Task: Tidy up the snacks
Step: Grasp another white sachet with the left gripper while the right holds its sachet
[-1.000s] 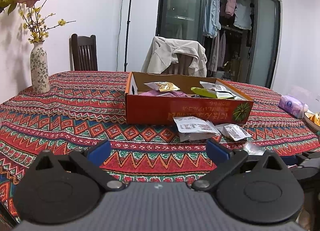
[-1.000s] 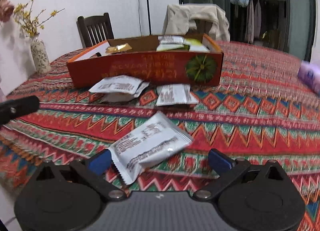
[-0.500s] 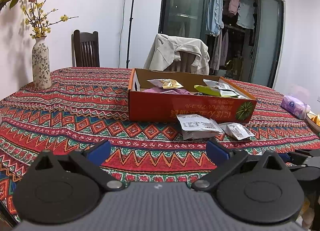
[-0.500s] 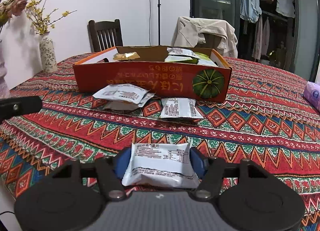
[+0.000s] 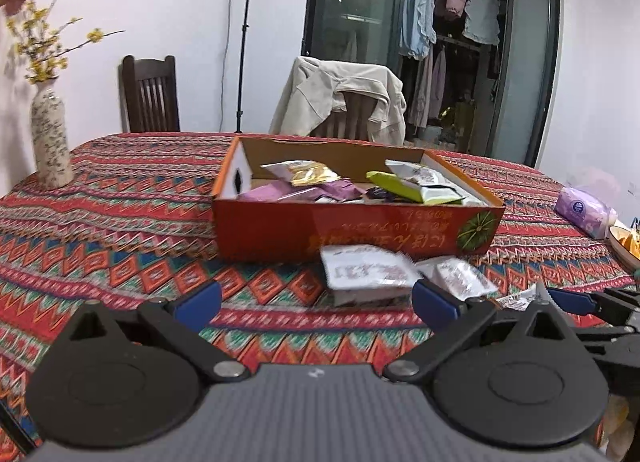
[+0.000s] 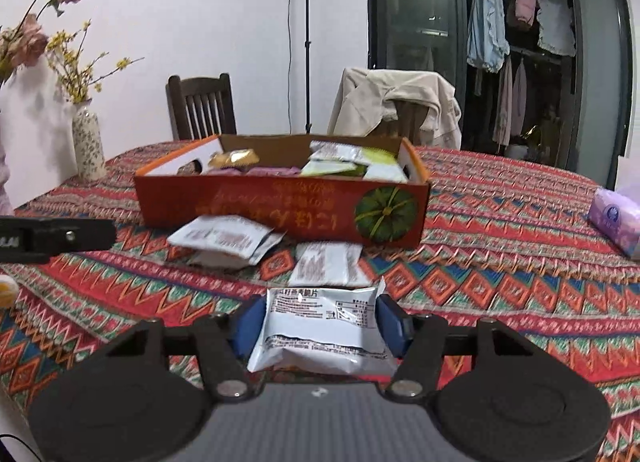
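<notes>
My right gripper (image 6: 320,322) is shut on a white snack packet (image 6: 322,328), its blue pads pressing both sides, lifted just above the patterned tablecloth. Ahead stands an orange cardboard box (image 6: 280,214) holding several snack packets. Two white packets (image 6: 226,240) lie stacked against the box front and another white packet (image 6: 328,264) lies beside them. In the left wrist view my left gripper (image 5: 316,300) is open with nothing between its fingers, short of the box (image 5: 352,232) and the stacked white packets (image 5: 366,276). The right gripper's fingers (image 5: 572,302) show at the right edge.
A flower vase (image 5: 50,142) stands at the table's far left. A purple tissue pack (image 5: 586,212) and a bowl rim (image 5: 624,248) sit at the right. Two chairs, one draped with a jacket (image 5: 344,98), stand behind the table.
My right gripper closed on the white packet that lay on the cloth and raised it slightly. My left gripper moved closer to the box and stayed open.
</notes>
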